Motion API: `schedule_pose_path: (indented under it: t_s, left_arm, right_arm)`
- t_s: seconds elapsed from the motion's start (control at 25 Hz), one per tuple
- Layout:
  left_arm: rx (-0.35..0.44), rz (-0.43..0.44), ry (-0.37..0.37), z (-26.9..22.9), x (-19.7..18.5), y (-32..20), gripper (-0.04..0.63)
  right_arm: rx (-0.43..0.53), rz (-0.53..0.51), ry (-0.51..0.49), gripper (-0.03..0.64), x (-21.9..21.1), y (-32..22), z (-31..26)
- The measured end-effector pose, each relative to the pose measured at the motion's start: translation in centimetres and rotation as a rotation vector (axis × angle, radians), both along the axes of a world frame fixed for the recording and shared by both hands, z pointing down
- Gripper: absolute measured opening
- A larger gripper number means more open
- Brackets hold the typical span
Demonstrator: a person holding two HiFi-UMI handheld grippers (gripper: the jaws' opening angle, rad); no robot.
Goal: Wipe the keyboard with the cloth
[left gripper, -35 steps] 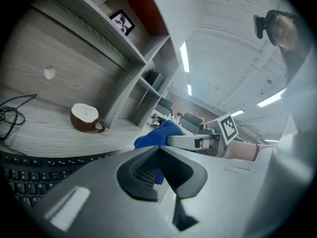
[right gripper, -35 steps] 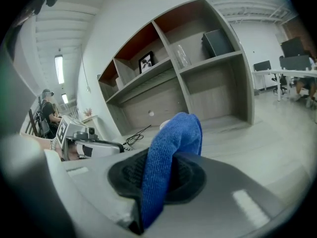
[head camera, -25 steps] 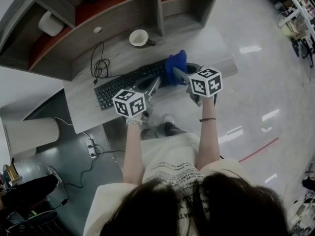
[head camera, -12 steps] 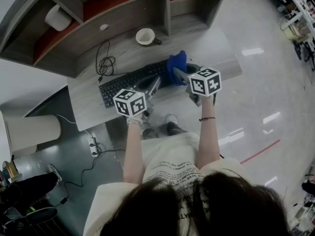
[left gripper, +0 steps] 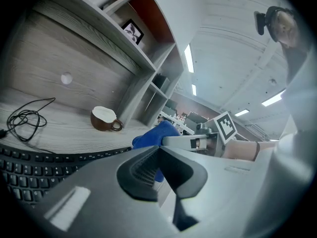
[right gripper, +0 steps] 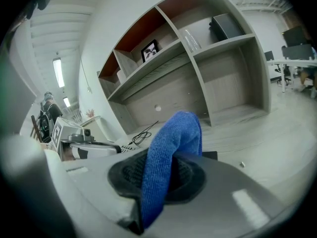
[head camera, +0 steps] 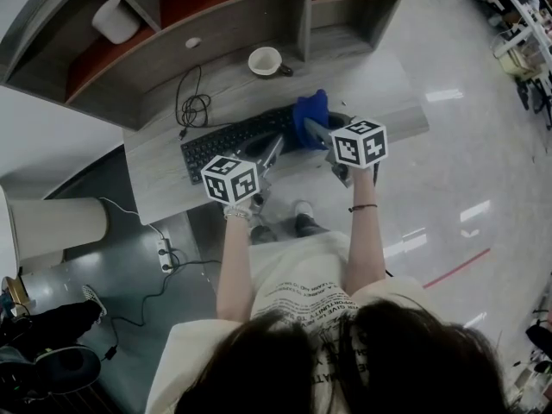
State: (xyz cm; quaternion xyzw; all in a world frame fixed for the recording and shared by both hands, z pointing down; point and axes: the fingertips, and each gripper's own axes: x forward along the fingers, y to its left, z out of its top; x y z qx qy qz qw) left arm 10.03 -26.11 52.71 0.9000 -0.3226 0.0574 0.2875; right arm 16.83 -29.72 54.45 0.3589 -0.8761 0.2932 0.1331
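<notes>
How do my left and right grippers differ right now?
The left gripper is shut on nothing; the right gripper is shut on the blue microfibre cloth. The left gripper sits further left along the black keyboard than the right gripper. Both are shut and point the same way.

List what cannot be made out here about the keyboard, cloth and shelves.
- Right end of the keyboard: head view, hidden under the blue cloth and the right gripper.
- Whether the blue cloth touches the keys: right gripper view, the gripper's own body blocks it.
- Framed photo on the shelf: both gripper views, too small.
</notes>
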Motion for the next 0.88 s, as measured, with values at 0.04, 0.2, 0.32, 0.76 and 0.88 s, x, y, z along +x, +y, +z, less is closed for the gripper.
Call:
schedule_pose_path:
  t_s: [0.04, 0.2, 0.32, 0.76, 0.88]
  left_arm:
    - [-0.001, -0.001, 0.001, 0.0, -0.2, 0.1, 0.005]
    - [0.002, -0.007, 0.004, -0.2, -1.1, 0.4, 0.005]
    - [0.004, -0.009, 0.006, -0.3, -1.7, 0.6, 0.005]
    - [0.004, -0.029, 0.005, -0.4, -4.3, 0.8, 0.005]
    - [0.003, -0.034, 0.005, -0.4, -5.0, 1.0, 0.005]
  right_arm:
    - [-0.002, 0.002, 0.002, 0.058, -0.1, 0.1, 0.1]
    - [-0.004, 0.013, 0.003, 0.058, -0.7, 0.3, 0.1]
    - [-0.002, 0.017, -0.003, 0.058, -1.3, 0.4, -0.1]
    - [-0.01, 0.009, -0.006, 0.058, -3.7, 0.5, 0.2]
    - [-0.013, 0.006, -0.002, 0.058, -4.2, 0.6, 0.4]
